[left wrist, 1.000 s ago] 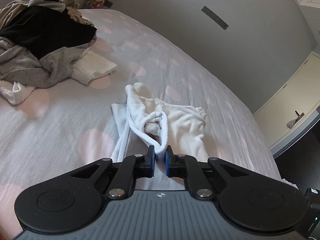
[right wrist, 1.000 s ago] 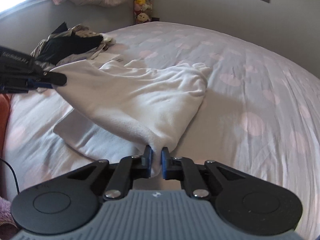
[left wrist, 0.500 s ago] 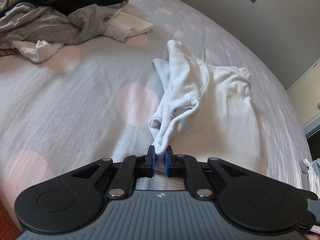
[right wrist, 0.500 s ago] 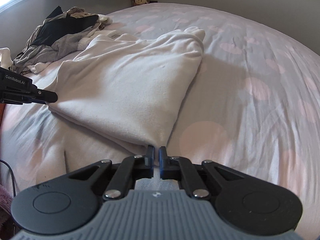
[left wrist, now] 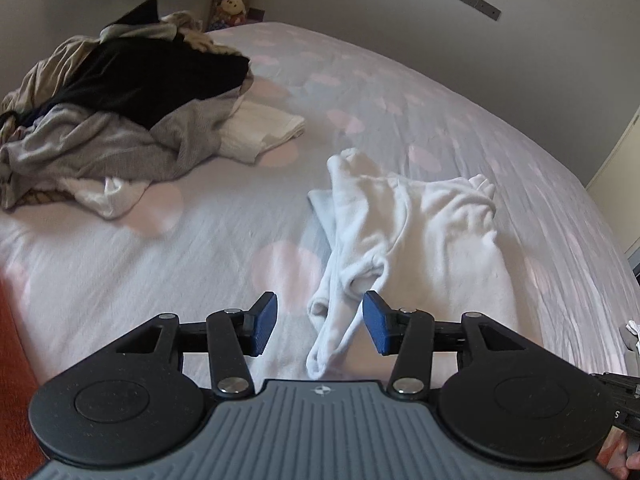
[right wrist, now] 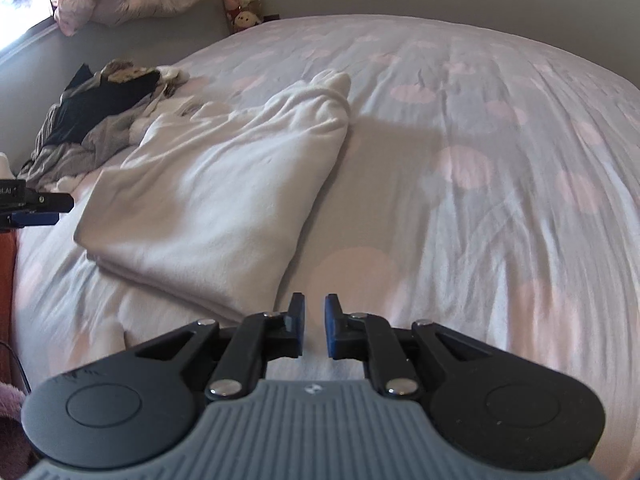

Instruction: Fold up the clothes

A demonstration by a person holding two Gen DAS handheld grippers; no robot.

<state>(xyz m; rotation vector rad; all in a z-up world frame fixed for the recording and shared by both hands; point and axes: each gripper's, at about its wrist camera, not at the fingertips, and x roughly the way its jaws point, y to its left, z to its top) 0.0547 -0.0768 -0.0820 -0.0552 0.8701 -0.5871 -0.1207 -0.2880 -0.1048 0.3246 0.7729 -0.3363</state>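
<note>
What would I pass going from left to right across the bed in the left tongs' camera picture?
Pile of dark and grey clothes → folded white cloth beside it → white garment lying between the opening left tongs.

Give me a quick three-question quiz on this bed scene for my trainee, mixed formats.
1. True or false: the left gripper is clamped on the white garment.
2. The unsorted pile lies on which side of the garment in the left wrist view? A) left B) right
3. Fill in: the right gripper holds ____.

Key: 1 false, its jaws are opening with the cloth's edge loose between them. 2 A. 3 nothing, its jaws are opening.
</note>
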